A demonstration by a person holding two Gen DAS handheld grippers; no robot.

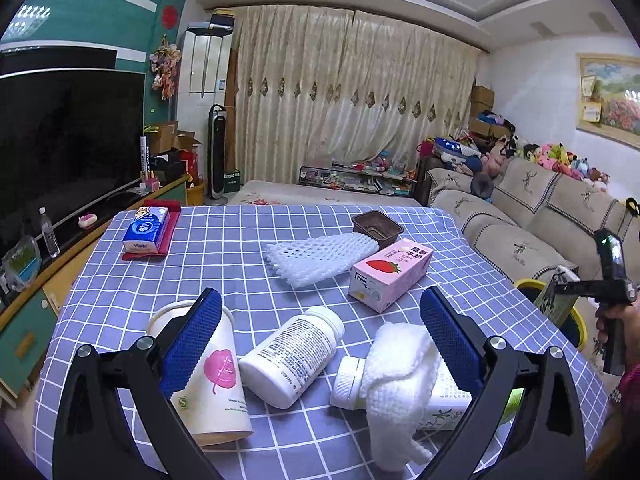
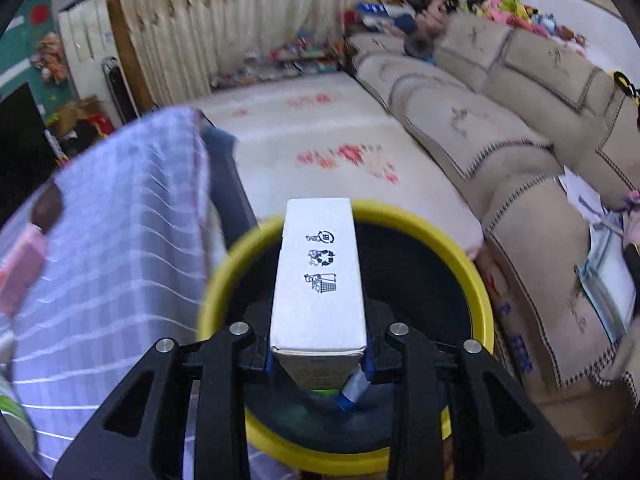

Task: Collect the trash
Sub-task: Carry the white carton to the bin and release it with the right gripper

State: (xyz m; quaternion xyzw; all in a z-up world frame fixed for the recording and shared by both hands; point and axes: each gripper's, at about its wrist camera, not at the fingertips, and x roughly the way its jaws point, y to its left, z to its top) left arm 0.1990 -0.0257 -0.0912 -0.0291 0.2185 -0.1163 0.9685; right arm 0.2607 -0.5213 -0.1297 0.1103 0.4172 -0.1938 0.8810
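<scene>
Right jaws clamped on carton [image 2: 319, 276]

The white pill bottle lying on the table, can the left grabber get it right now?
Probably yes. The left gripper is open, with the white pill bottle lying between its blue fingers and nothing on top of it. The paper cup sits close beside the bottle, so it might get bumped.

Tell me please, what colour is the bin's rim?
Yellow, clearest in the right wrist view: bin rim.

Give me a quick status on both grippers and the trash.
Right gripper shut on white carton, over yellow bin. Left gripper open above white bottle. Nothing blocking.
</scene>
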